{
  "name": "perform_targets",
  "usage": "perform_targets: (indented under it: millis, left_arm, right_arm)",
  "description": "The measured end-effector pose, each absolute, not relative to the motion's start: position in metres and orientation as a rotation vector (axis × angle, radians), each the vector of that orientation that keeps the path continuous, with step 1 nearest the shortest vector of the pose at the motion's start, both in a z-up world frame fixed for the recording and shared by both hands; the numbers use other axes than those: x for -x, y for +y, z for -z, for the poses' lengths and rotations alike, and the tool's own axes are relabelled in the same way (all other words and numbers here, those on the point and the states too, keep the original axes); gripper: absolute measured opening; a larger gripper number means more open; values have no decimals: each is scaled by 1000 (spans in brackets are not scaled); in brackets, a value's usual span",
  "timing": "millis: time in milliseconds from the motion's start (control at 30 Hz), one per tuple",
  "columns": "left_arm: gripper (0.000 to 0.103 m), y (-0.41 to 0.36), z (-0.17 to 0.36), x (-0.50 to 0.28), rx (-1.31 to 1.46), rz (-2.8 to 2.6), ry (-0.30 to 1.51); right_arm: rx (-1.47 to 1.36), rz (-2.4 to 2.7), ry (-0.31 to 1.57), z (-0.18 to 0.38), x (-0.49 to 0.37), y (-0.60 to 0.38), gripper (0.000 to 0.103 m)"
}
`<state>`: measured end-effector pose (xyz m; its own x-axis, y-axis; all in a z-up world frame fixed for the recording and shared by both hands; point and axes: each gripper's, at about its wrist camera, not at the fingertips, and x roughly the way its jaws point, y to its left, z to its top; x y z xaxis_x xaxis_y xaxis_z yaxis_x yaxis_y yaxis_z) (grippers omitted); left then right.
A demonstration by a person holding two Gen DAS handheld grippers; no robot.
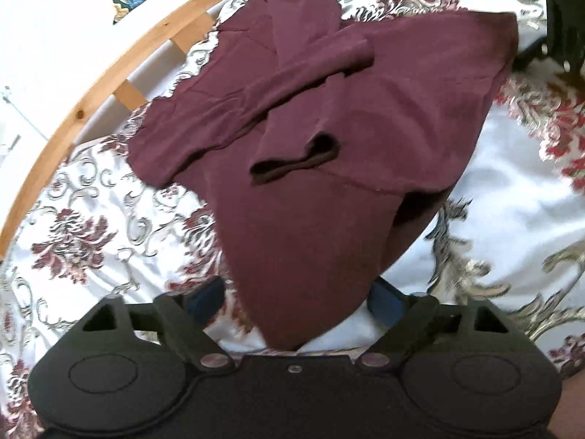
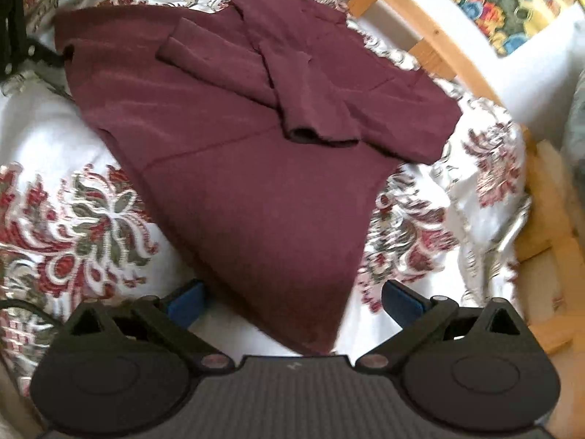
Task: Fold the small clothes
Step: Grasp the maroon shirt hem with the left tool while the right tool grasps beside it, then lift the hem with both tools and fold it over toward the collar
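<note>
Sweater, maroon, lies on the bed with both sleeves already crossed over its chest; one cuff gapes open near the middle. It sits close to the bed's wooden frame, its far shoulder reaching almost to that edge, while the hem end points back toward the two grippers. The floral bedspread shows all round it.

The left gripper has its blue-padded fingers spread, one either side of a hem corner, the cloth lying between them but not pinched as far as I can see. The right gripper is the same: jaws wide, the other hem corner lying between them, nothing clamped.

To my eye the sleeves are done and the bottom fold is the step in hand. The next move calls for both grippers to close on their corners together, lift evenly, and carry the hem up over the crossed sleeves toward the collar, without dragging the sleeves out of place. The knit looks soft and may sag in the middle.
</note>
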<state>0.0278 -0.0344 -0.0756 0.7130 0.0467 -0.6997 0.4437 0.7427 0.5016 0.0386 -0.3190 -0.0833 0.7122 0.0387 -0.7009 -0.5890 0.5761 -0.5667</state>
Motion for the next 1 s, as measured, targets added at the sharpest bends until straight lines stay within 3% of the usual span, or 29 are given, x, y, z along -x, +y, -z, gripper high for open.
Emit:
perform_targets:
  millis: [100,167,200,267,367,733,1000]
  left_arm:
    - [75,-33,77,-21,-722,238,726]
    - [55,-36,79,-15,-758,239,696]
    - [49,-38,81,-11,-776,241,681]
    - [16,-42,83,-5,-810,239,653]
    - [4,-44,82,0,-816,232,619]
    - [1,2,4,3,-465,127,578]
    - [1,29,-47,60,-336,83,552]
  right_arm:
    - [964,-389,636,87,-34,-316,99]
    - [1019,-403,600,90,-28,-313,74]
    - [1039,-413,592,92,-28,-312,66]
    - [1068,-438,580,94,-24,-310,26]
    - [1073,-456,567,93,-22,-309,8]
    - [843,-417,451,25,4,-312,6]
    - [737,-457,408,-19,71,-310,6]
